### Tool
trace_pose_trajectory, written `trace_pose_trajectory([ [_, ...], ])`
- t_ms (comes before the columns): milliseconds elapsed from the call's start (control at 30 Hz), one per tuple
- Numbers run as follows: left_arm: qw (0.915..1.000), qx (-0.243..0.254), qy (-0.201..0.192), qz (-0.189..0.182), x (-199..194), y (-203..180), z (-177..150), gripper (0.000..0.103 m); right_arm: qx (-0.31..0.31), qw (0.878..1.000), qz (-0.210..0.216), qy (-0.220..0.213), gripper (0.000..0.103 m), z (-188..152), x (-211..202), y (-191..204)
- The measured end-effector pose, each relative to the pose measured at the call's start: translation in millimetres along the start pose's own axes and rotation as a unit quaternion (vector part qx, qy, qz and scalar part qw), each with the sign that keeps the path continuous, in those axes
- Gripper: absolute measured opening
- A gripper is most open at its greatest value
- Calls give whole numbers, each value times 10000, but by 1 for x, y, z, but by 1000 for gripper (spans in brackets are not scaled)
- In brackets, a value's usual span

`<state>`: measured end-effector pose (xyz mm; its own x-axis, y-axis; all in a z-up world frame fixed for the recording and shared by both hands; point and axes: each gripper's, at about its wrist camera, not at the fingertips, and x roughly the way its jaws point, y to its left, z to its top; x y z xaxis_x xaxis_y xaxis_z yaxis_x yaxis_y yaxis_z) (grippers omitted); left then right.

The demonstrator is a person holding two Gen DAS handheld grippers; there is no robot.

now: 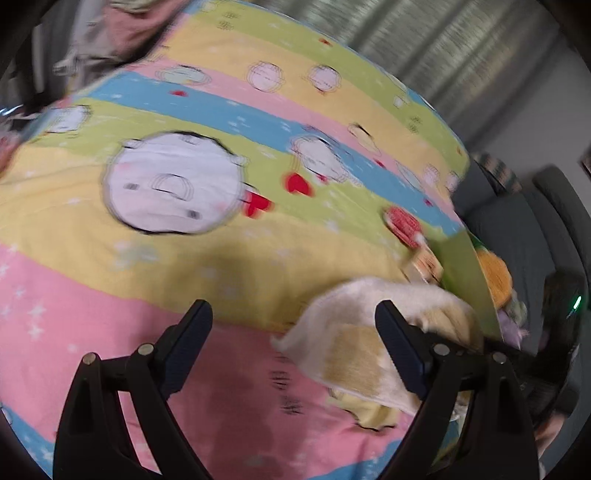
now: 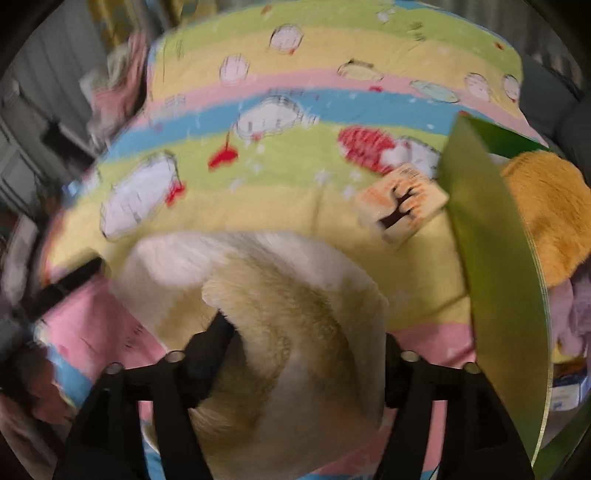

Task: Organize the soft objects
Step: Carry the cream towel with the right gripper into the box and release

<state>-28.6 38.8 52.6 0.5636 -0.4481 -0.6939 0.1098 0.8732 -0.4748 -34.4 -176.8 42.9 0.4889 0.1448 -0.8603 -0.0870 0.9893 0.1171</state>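
Observation:
A cream and tan plush toy (image 2: 280, 332) lies on a striped cartoon bedspread (image 2: 295, 107). My right gripper (image 2: 306, 332) is closed around the plush, fingers pressed into its fur. The same plush (image 1: 354, 332) shows at lower right in the left wrist view. My left gripper (image 1: 295, 314) is open and empty above the pink stripe, its right finger (image 1: 395, 339) beside the plush. A green box (image 2: 495, 266) at right holds an orange plush (image 2: 554, 214) and a lilac plush (image 2: 576, 314). A small square pillow (image 2: 402, 203) and a red and white knitted toy (image 2: 373, 147) lie beside the box.
The bedspread (image 1: 147, 258) fills most of both views. Crumpled pink and grey cloth (image 1: 118, 33) lies at the far left corner. A dark sofa (image 1: 517, 229) and grey curtains (image 1: 461, 44) stand beyond the bed. The right gripper's body (image 1: 554, 332) shows at the right.

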Motion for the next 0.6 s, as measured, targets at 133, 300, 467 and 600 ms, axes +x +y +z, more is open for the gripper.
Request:
trace_pose_trajectory([
  [133,9990,177,284,-288,19,-18,-6,89,645,9961,290,-535,84,2,-33,-26],
  [300,9966,434,642,-267,41,-37,-18,89,952,9918,701,-476,84,4,-32,-32],
  [467,9933,892,728,-92,53,-56,-32,89,955,9929,706,14,84,1,3,-25],
  [600,9895,1241,732,-111,58,-69,-42,89,1009,9885,1099,265,76,-4,26,-23],
])
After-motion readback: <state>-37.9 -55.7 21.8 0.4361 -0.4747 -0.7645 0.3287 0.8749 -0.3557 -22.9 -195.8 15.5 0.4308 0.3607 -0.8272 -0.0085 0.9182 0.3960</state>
